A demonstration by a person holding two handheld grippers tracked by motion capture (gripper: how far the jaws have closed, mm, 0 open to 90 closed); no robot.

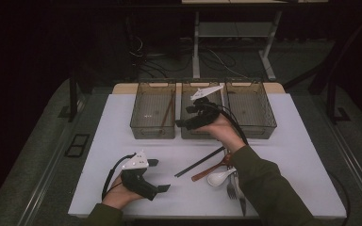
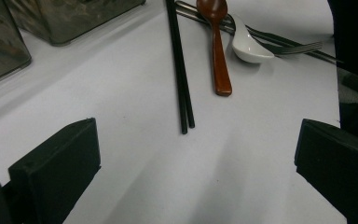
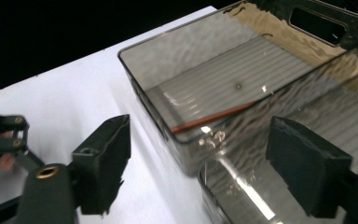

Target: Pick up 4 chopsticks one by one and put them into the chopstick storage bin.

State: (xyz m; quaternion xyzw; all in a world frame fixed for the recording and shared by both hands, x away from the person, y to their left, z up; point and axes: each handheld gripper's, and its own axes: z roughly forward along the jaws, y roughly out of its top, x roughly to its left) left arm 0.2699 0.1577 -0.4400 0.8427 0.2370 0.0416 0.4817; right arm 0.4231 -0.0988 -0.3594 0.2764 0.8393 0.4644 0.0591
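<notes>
Now the right tongs (image 1: 185,123) are hovering over the middle bin (image 1: 202,129) of three on the white surface (image 1: 122,141), jaws spread apart with nothing between them. Reddish chopsticks (image 3: 214,116) are lying inside the left bin (image 1: 153,113). Nearer the person, the left tongs (image 1: 160,175) are resting gaping and empty, pointing at black chopsticks (image 2: 179,70), a brown spoon (image 2: 216,42), a white spoon (image 2: 249,46) and a fork (image 2: 298,47).

Lab/test setup: dark curtains, floor cables (image 1: 146,56), white worktable (image 1: 122,141).
</notes>
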